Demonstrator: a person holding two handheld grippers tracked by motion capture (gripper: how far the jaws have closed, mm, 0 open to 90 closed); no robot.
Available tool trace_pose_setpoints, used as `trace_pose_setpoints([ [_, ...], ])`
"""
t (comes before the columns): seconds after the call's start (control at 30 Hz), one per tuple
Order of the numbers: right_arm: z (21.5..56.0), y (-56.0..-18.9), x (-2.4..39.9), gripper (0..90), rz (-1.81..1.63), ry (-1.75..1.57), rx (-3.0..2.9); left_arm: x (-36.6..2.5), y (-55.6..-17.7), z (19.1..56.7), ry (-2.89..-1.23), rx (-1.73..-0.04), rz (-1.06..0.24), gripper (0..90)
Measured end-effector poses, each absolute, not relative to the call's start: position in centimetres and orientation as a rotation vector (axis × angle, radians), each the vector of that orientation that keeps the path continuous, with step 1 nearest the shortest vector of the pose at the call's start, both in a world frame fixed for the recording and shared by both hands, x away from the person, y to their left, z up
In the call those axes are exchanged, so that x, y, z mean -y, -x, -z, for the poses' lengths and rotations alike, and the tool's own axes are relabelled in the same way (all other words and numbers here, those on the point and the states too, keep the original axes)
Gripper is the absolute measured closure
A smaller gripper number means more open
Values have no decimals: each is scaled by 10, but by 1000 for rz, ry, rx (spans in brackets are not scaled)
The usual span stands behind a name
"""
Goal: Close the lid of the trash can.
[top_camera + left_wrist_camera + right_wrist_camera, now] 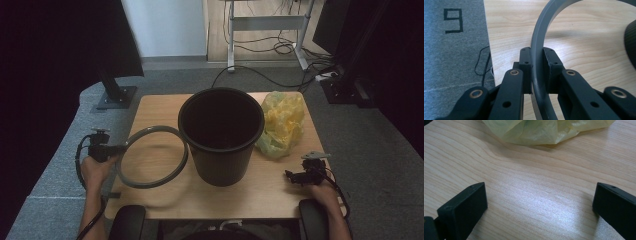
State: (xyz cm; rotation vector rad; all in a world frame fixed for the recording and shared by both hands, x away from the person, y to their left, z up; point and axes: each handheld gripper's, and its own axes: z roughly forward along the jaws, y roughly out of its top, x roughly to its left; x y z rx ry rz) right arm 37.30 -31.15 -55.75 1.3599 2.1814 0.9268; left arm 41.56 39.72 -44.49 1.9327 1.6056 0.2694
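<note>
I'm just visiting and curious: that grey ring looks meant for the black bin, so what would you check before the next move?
1. Grip on the grey ring: ok, the left gripper has its fingers pressed on the band.
2. Ring off the table: ok, it hangs tilted with its shadow below.
3. Ring clear of the black bin: cannot tell, its far edge sits right at the bin's wall.
4. Yellow bag in the bin: not ok, it lies crumpled beside it.
5. Right gripper free: ok, fingers wide open over bare wood.
</note>
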Motion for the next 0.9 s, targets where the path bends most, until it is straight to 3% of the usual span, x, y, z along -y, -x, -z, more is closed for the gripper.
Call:
trace_pose_setpoints([
  [0.9,558,-373,312,0,-927,-1360,-2181,-401,-422,380,-1937,-1533,-187,785],
])
